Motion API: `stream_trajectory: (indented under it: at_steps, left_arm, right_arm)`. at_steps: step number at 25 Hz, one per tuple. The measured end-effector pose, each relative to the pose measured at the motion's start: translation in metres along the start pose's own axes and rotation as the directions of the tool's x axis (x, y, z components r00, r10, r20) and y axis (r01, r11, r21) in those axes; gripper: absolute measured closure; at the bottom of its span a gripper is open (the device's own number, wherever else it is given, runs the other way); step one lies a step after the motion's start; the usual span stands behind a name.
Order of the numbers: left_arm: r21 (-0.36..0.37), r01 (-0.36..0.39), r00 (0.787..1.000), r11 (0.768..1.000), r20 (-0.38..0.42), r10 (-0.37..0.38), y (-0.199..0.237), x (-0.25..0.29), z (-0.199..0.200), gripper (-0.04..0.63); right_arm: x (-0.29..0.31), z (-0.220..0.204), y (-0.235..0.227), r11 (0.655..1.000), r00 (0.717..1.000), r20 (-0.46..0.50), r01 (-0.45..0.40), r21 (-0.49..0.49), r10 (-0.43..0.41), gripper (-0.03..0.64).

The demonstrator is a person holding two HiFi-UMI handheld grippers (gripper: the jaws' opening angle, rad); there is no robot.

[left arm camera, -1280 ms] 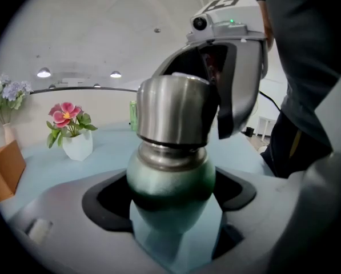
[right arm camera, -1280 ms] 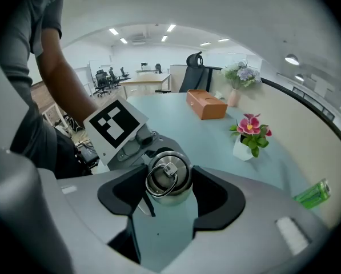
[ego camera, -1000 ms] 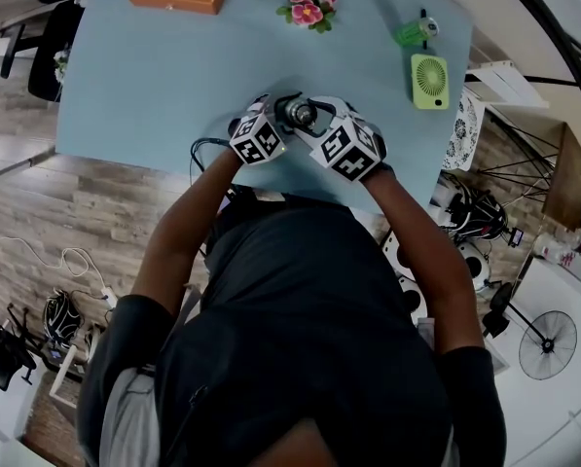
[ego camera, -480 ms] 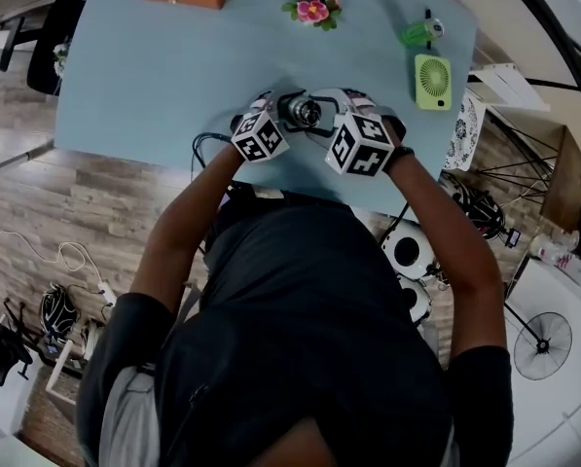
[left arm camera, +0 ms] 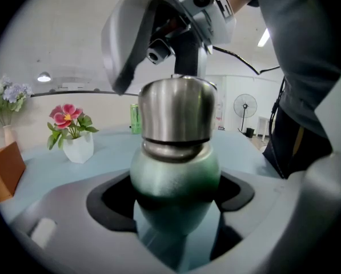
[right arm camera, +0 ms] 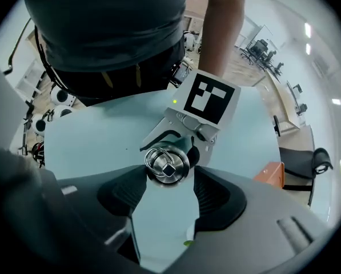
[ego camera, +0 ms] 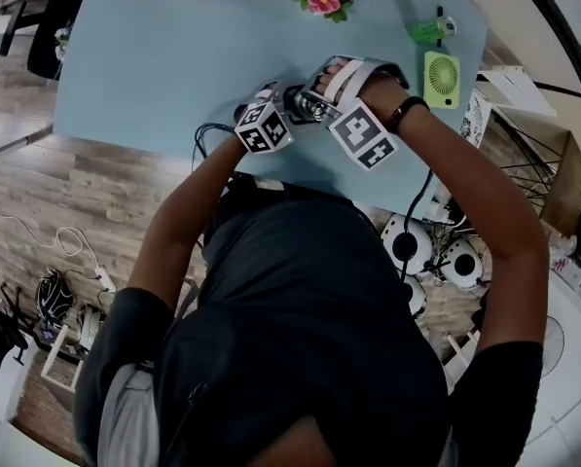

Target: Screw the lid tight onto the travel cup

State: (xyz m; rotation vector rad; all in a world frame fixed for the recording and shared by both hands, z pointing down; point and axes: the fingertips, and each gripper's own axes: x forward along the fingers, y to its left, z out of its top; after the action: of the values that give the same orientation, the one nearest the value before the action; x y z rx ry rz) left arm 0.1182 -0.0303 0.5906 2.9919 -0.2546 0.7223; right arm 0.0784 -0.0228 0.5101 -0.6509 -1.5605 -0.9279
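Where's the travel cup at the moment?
In the head view the travel cup stands by the near edge of the blue table, between the two claws: the left claw grips its green body, the right claw clasps its silver lid from above.

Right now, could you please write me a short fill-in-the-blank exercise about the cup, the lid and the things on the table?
1. The left gripper grips the cup by its ___ body.
2. The right gripper closes on the lid from ___.
3. The flowers stand in a ___ pot.
4. The table is light ___.

Missing words: green; above; white; blue.
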Motion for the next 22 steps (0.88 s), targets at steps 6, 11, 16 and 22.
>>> stream_trajectory:
  at_steps: [6, 11, 16, 22]
  left_arm:
    - [0.005, 0.004, 1.000, 1.000, 0.000, -0.004, -0.0003, -0.0015, 0.0005, 0.163]
    - [0.005, 0.001, 1.000, 1.000, -0.002, -0.001, -0.0014, 0.0001, 0.0005, 0.163]
    - [0.000, -0.011, 1.000, 1.000, -0.004, 0.011, -0.0007, 0.0000, -0.0004, 0.163]
    - [-0.014, -0.046, 0.999, 0.999, -0.002, 0.046, 0.0010, -0.0008, -0.0019, 0.163]
  right_arm:
    - [0.0049, 0.0042, 0.0035, 0.996, 0.998, 0.057, -0.028, 0.081, 0.023, 0.379]
    - [0.0043, 0.0059, 0.0023, 0.832, 0.983, 0.182, -0.093, 0.547, -0.010, 0.382]
    - [0.0040, 0.0011, -0.0019, 0.386, 0.971, 0.134, -0.049, 0.921, -0.198, 0.382]
    - [0.0054, -0.0003, -0.0033, -0.122, 0.948, -0.171, 0.143, 0.982, -0.267, 0.382]
